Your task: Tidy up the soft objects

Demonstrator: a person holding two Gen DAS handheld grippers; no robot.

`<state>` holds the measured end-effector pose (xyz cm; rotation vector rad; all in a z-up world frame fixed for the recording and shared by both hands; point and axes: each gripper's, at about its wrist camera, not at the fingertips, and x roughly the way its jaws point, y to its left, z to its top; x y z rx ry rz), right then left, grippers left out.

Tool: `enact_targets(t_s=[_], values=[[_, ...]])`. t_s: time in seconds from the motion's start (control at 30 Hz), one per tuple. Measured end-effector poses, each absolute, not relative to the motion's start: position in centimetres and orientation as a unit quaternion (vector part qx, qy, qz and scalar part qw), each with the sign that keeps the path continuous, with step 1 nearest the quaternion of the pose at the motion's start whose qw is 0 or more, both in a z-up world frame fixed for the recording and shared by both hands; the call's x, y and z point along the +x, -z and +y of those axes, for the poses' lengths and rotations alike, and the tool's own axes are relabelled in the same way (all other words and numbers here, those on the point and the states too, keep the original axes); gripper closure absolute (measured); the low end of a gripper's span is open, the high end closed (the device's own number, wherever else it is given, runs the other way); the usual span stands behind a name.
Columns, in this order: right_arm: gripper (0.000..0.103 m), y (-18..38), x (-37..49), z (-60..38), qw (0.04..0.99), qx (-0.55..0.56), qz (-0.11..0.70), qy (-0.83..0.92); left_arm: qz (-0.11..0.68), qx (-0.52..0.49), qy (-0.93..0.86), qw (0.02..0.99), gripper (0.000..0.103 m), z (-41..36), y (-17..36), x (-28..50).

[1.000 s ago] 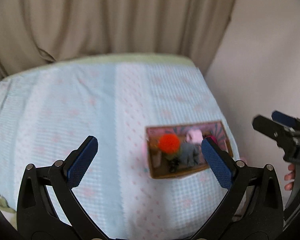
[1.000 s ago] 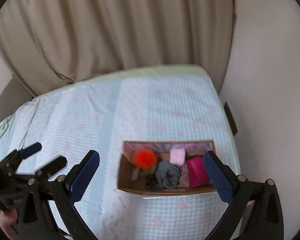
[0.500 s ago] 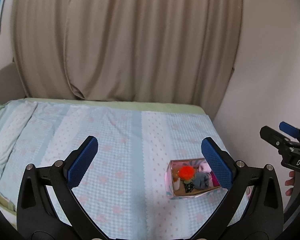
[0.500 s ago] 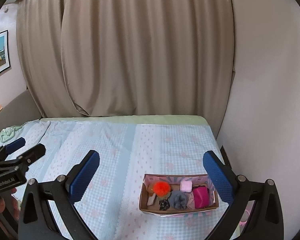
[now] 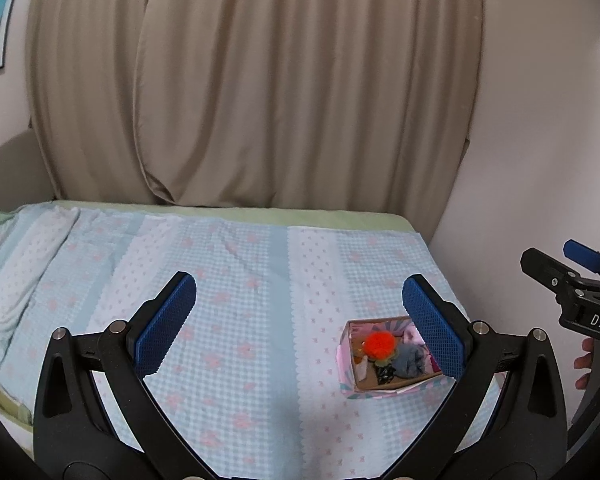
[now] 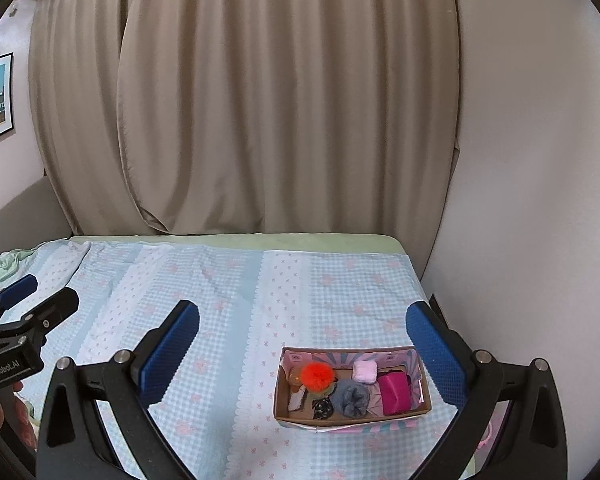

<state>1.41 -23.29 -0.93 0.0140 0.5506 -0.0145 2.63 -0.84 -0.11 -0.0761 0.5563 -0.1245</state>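
A shallow cardboard box (image 6: 284, 380) lies on the bed near its right edge; it also shows in the left wrist view (image 5: 346, 364). Inside it lie an orange pompom (image 6: 317, 375), a grey cloth bundle (image 6: 354, 399), a small pale pink piece (image 6: 365, 371), a magenta pouch (image 6: 395, 393) and a dark scrunchie (image 6: 323, 408). My left gripper (image 5: 300, 328) is open and empty, high above the bed, left of the box. My right gripper (image 6: 303, 350) is open and empty, above and in front of the box.
The bed has a light blue checked cover (image 6: 220, 304) with pink marks. Beige curtains (image 6: 260, 100) hang behind it. A white wall (image 6: 540, 200) runs along the bed's right side. Crumpled green cloth (image 6: 0, 266) lies at the far left.
Both grippers have risen and pulled back from the box, so it looks smaller and the curtains fill the view. Both have stayed open and empty.
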Motion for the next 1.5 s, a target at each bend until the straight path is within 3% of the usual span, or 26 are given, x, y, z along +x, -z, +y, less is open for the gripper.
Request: enact_targets(t_s=[1.5], values=[[0.000,0.80,1.79,-23.36,0.963,0.010,0.271,0.012,0.248,-0.024,0.054,0.967,0.000,-1.59,-0.61,2.92]])
